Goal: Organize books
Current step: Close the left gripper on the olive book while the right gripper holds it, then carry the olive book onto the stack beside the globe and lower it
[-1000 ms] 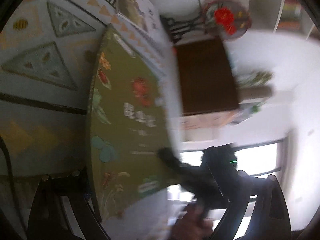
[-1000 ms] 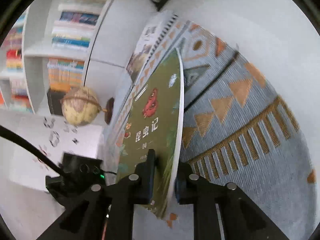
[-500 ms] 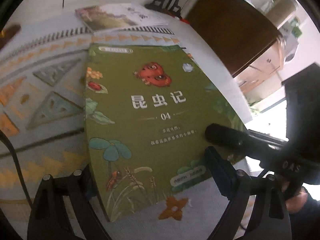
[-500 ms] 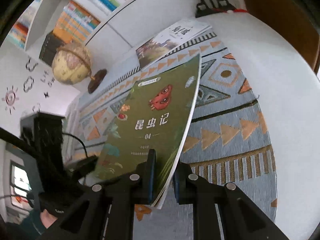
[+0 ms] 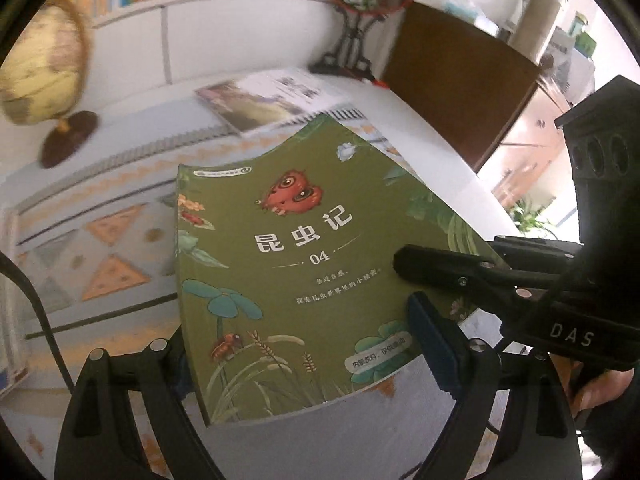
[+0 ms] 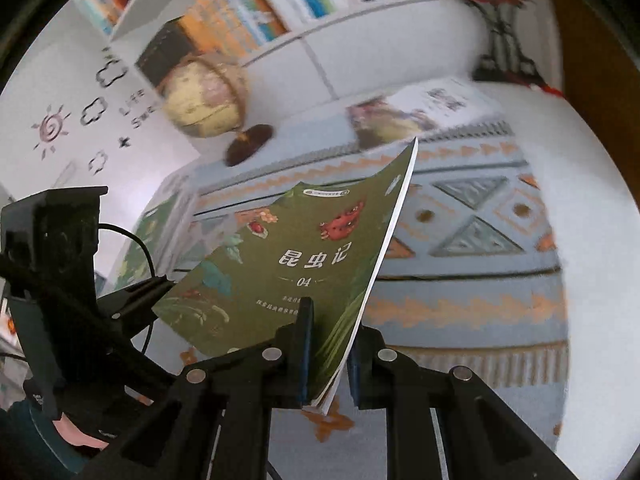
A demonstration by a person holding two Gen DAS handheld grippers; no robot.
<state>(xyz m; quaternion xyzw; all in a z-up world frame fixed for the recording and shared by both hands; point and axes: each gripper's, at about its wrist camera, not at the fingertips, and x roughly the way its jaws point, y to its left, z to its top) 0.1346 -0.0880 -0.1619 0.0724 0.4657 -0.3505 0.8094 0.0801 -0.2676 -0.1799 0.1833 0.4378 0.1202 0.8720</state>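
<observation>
So the right gripper is clamping its jaws almost fully together on the lower edge of the green book, and that thin paperback is hanging off the table, tilting up toward 1 o'clock in the right wrist view with its top corner flopping a bit. The left gripper is a different story: its jaws are standing wide and are closing in right now, with the book's bottom end sitting between them, but as far as I can see the pads aren't pressing on it, so I'd say the right side is doing all the holding.

Past the book, the patterned mat is covering the round white table. At about 12 o'clock from the green cover there's a second book lying flat at the far edge of the mat, looking untouched. At 10 o'clock a globe is standing on its dark base, and behind everything a white bookshelf is already packed with books.

Progress-wise I'm guessing this is early to middle: one book is in the air and not yet placed anywhere, one is waiting on the table. Where they're meant to end up, stack or shelf, I can't tell from here.
</observation>
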